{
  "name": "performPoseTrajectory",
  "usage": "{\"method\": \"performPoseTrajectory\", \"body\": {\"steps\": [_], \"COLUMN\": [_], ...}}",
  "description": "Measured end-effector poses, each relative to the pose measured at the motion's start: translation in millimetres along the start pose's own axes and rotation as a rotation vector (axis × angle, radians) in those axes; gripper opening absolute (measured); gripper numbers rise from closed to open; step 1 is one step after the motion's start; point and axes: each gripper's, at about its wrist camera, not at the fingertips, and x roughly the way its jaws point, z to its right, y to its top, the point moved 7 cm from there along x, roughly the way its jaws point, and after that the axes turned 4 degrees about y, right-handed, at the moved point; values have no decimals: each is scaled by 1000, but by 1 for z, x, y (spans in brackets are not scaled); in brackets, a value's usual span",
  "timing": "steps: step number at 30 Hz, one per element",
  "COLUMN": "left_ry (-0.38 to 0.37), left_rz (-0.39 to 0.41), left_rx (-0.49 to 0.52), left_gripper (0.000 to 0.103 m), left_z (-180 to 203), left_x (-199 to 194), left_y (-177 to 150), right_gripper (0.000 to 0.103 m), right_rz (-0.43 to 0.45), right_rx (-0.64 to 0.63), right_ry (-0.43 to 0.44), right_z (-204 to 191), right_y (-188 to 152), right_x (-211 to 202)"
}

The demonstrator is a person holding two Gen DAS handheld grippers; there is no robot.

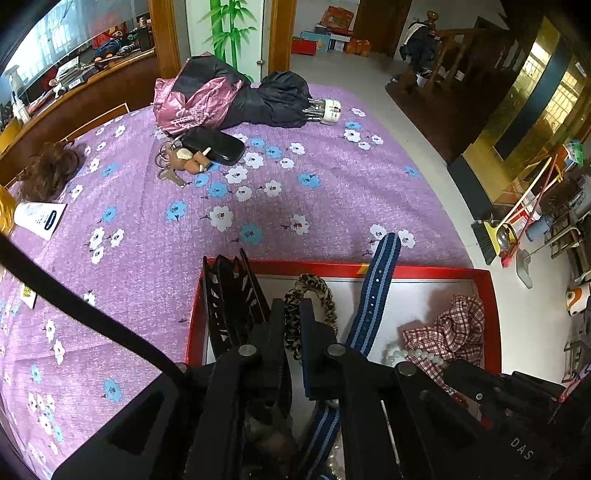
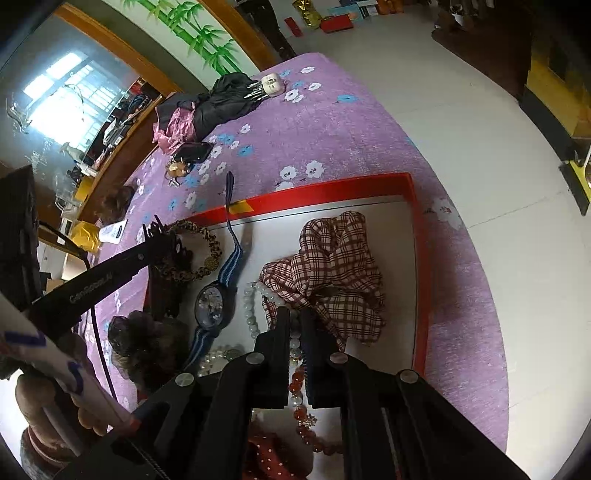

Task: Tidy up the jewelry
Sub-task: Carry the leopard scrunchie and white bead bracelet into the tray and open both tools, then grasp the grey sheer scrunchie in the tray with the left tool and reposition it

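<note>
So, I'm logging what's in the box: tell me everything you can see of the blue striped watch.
The watch lies face up on the white floor of the red box. Its dark oval case holds a pale, patterned dial. The strap looks like woven fabric, navy with lighter blue stripes and a row of punched holes. One end runs up over the box's far red rim onto the purple cloth. A pale bead strand lies beside the case; whether they touch is unclear.

a lived-in home, likely a living or dining room: a table under a purple flowered cloth [image 1: 295,206], a folded dark umbrella with a pink cover [image 1: 236,99], a bunch of keys with a brown charm [image 1: 181,162], a wooden staircase [image 1: 454,48], a yellow broom [image 1: 498,236] on the white tiled floor [image 2: 480,122], and a wall painted with green bamboo [image 1: 229,29].
</note>
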Motion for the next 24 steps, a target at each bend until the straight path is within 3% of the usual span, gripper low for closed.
{"method": "performPoseTrajectory", "body": {"steps": [7,11,16,20,24], "left_ry": [-33,-120,-180,-142,-92], "left_rz": [24,60,99,94,33], "left_rx": [6,-27,-91,-142,-175], "left_gripper": [26,39,48,52,52], "left_z": [0,1,-17,-48,-74], "left_x": [-18,-49,-87,-95,-76], "left_y": [-3,-5,-16,-43,-76], "right_gripper": [10,42,43,47,50], "right_rz": [10,32,51,89,101], "right_rx": [2,-8,-45,-74,-50], "right_ry": [-24,-23,11,-7,-70], "right_z": [-2,-10,-25,-17,11], "right_y": [-1,0,-4,-14,-26], "right_x": [-2,-11,-32,-61,-73]}}
